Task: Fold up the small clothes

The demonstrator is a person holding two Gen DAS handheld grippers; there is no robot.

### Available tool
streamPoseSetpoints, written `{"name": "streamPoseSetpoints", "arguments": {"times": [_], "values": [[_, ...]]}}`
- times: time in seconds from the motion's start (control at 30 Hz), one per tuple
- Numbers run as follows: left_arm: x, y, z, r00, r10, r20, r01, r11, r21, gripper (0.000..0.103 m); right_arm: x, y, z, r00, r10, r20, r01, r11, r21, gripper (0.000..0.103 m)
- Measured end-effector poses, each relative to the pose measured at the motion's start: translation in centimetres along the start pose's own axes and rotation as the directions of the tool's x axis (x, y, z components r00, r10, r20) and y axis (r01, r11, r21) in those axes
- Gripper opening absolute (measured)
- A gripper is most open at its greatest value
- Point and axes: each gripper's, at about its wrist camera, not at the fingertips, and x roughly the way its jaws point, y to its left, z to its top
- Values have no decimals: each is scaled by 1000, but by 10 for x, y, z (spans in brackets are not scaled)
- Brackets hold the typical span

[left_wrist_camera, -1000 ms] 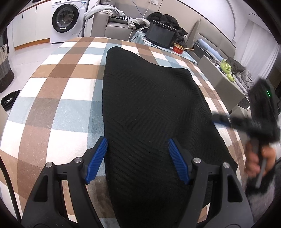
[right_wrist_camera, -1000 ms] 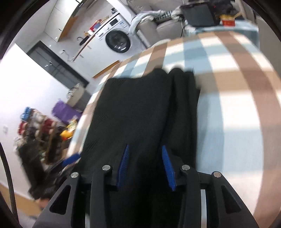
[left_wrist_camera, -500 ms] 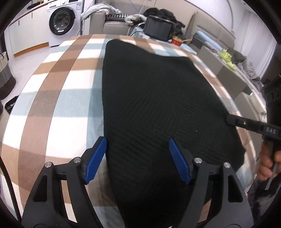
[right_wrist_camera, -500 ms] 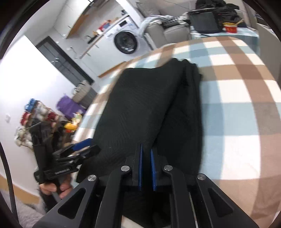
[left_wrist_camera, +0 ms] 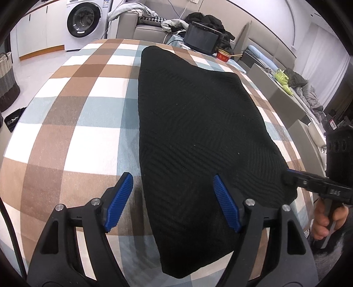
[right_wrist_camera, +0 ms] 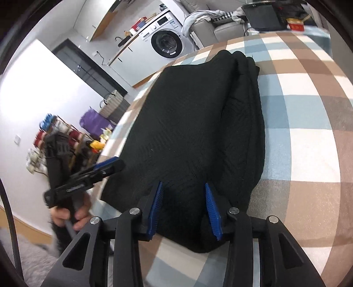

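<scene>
Your left gripper (left_wrist_camera: 172,201) stood wide apart astride the near left edge of the black garment (left_wrist_camera: 198,132), lying folded on the checked tablecloth (left_wrist_camera: 77,132). Your right gripper (right_wrist_camera: 184,209) was opening at six o'clock, pinching nothing. Best seize both near corners evenly.

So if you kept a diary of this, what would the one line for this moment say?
stage: folding | black garment: flat on checked cloth | left claw: open, over near edge | right claw: opening, nothing gripped

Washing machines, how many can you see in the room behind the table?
1: a white front-loading washing machine against the far wall beyond the checked table. Others may be hidden.
</scene>
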Motion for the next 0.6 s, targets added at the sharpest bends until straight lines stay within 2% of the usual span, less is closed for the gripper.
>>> {"name": "streamPoseSetpoints", "arguments": {"times": [0.1,0.2,0.27,0.33,0.4,0.5,0.6], "values": [[2,1,-2,1000,-14,8,14,1000,-9,73,2,8,1,999,-24,36,25,999,-47,13],[0,1,-1,1000,-13,21,13,1000,-12,73,-12,19,-3,995,-33,90,42,994,-102,9],[-2,2,-1,999,-6,34,6,1000,-6,73,-16,20,-12,994,-67,83,76,990,-117,9],[-1,3,-1,999,-4,38,5,1000,-10,73,-8,13,-21,990,-138,33,141,984,-112,9],[-1,5,-1,999,-11,40,11,1000,-17,73,-14,7,-25,994,-96,49,99,993,-68,12],[0,6,-1,999,-16,46,17,1000,-12,73,-23,5,-28,994,-69,82,73,996,-50,23],[-1,5,-3,999,-19,50,19,1000,-6,73,-17,7,-31,997,-52,63,54,998,-32,25]]}}
